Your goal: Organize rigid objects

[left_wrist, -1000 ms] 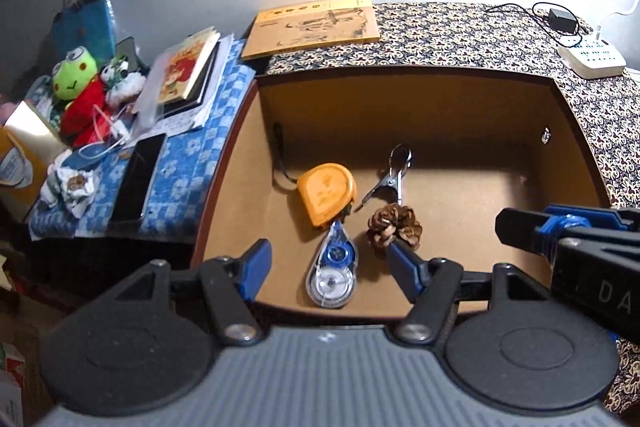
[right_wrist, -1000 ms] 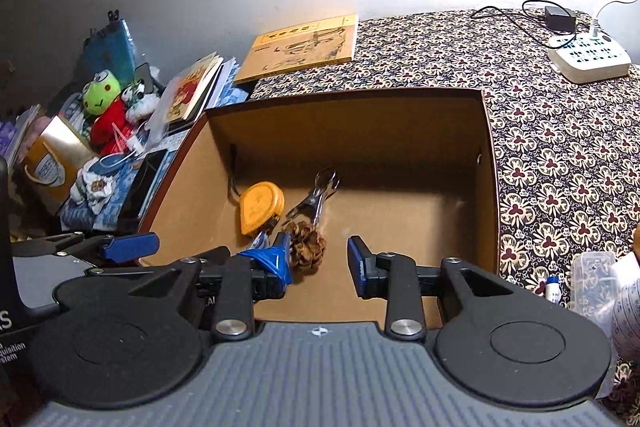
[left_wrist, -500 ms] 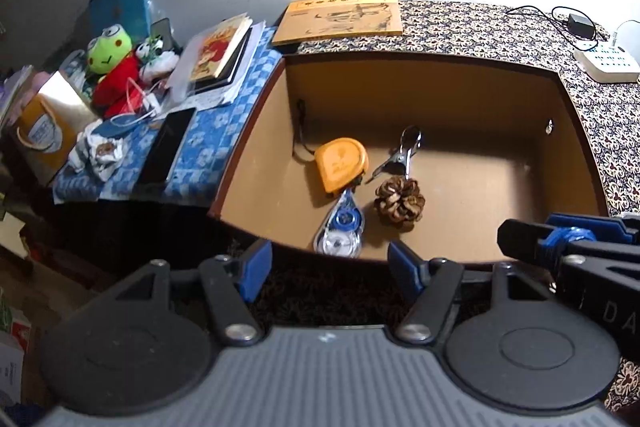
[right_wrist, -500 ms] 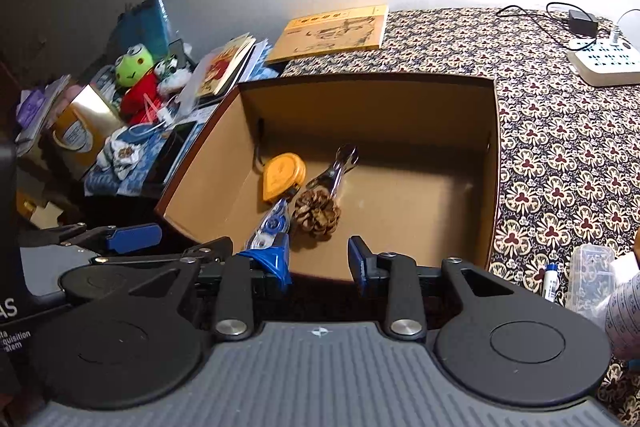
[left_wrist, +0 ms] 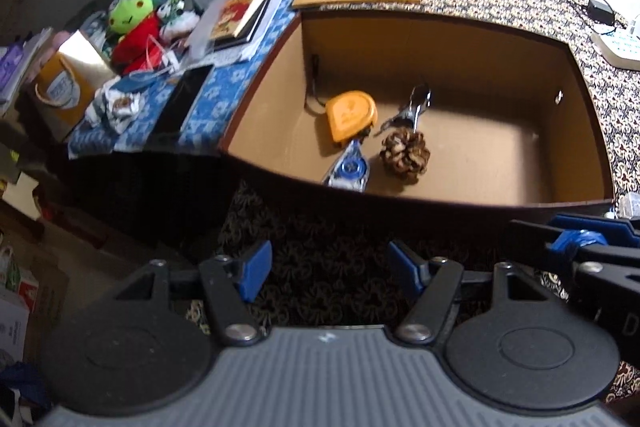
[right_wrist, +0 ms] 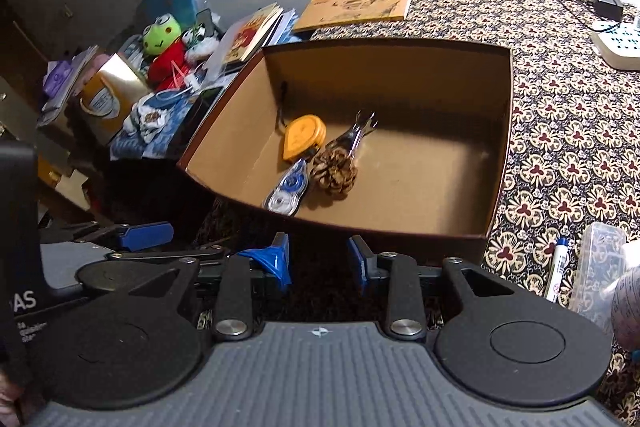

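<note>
Cardboard box (right_wrist: 505, 131): holds tape measure (right_wrist: 303, 136), pine cone (right_wrist: 334, 170), correction tape (right_wrist: 287, 191), metal clip (right_wrist: 358, 135). Left claw (left_wrist: 326, 271) and right claw (right_wrist: 319, 259): both spread, empty. We next take the marker (right_wrist: 557, 273) on the tabletop (right_wrist: 572, 131), gripping its middle squarely.

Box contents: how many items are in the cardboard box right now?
4, clustered left of centre: orange tape measure, metal clip beside it, pine cone in front, correction tape nearest the front wall. The front wall might hide something.
</note>
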`<state>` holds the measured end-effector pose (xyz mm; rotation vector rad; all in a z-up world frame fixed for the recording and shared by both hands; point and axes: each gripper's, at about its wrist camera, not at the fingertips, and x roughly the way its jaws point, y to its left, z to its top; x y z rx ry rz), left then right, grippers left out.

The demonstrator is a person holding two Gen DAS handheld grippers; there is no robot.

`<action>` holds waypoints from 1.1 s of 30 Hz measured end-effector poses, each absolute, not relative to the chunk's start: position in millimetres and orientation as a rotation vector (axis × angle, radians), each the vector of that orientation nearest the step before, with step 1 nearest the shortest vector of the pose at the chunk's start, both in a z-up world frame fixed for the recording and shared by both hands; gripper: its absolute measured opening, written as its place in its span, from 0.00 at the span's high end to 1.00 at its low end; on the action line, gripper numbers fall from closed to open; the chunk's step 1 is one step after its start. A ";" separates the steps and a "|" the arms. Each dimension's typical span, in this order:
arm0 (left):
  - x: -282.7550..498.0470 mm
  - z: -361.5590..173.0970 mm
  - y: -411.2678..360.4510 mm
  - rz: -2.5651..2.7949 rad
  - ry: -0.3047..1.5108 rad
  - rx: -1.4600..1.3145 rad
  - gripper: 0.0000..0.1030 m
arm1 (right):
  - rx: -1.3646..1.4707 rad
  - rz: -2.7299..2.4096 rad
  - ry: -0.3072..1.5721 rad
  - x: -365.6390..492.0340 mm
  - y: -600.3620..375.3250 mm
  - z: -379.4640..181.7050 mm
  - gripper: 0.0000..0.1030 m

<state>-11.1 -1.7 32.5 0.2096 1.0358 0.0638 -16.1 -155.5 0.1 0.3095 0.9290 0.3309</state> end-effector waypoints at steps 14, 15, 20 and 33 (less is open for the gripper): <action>-19.2 11.3 11.4 0.079 1.125 0.191 0.32 | 0.367 0.376 1.062 -13.5 -150.3 -17.2 0.85; -18.0 9.6 13.5 0.069 1.134 0.190 0.32 | 0.375 0.378 1.073 -12.4 -149.9 -18.3 0.85; -12.0 1.1 21.6 0.020 1.178 0.189 0.32 | 0.407 0.366 1.116 -10.7 -143.9 -21.6 0.85; -2.2 -4.6 33.1 -0.107 1.191 0.251 0.32 | 0.445 0.287 1.142 -6.0 -130.3 -29.1 0.85</action>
